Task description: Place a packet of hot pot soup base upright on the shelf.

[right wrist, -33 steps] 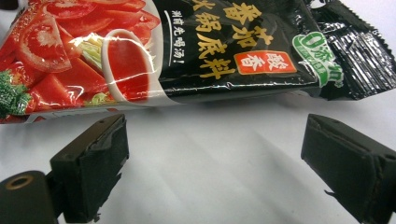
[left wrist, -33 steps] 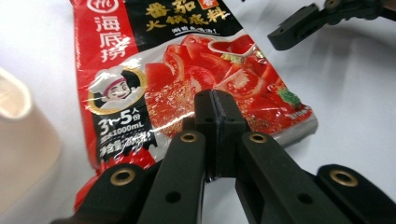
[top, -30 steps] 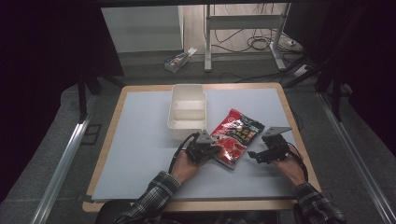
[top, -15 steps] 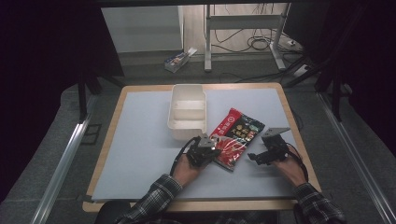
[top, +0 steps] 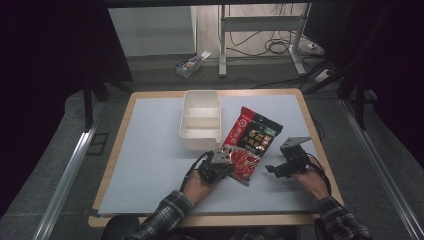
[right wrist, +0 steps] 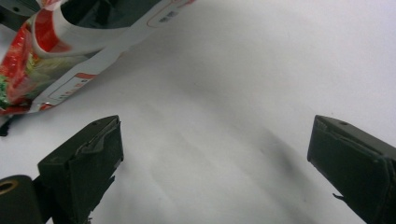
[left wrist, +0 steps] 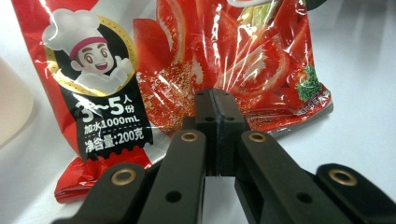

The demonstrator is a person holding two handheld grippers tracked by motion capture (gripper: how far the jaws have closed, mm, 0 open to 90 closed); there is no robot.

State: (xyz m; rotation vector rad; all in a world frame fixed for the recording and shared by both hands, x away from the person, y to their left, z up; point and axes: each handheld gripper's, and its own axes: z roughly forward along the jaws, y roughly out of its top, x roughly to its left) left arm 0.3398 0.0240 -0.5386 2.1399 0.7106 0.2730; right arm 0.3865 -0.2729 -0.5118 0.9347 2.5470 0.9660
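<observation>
Left gripper [left wrist: 215, 100] clamped tight on the bottom edge of the red sauce pouch [top: 249, 143], glossy crinkled film lying on the pale table mat [top: 150, 150] just right of the white two-compartment bin [top: 202, 125]. Label: chef cartoon, "3~5人份", "加水1000mL", "净含量:200克". Right gripper [right wrist: 215, 154] spread wide, empty, above the mat beside the pouch.

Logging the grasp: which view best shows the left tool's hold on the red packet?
The left gripper view: the left tool is shut on the packet's bottom edge. The high view shows it small at the packet's corner; the right gripper view catches the packet's end.
</observation>
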